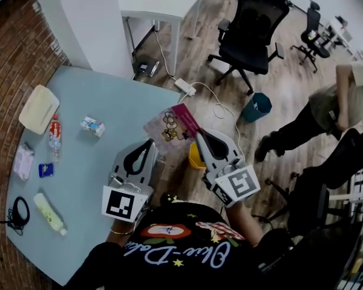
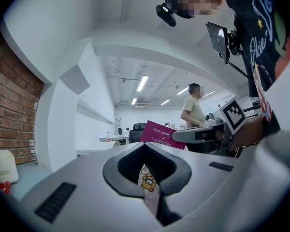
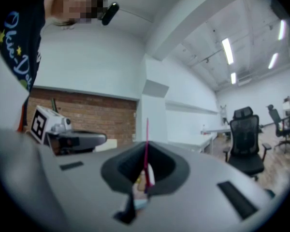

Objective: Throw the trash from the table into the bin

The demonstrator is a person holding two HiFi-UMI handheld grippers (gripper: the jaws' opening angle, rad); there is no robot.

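**Both claws pinched the wrapper (image 1: 171,124) at the counter (image 1: 97,89) edge**

The left claw (image 1: 149,145) and the right claw (image 1: 200,136) were each pressed shut on the same clear wrapper, which hung between them over the rim of the pale blue counter. Its pink card (image 1: 186,117) sat next to the right claw. A yellow bin (image 1: 195,157) stood on the floor just below. A small carton (image 1: 92,125), a bottle (image 1: 54,135) and a tube (image 1: 49,213) lay on the counter, well apart from the wrapper.
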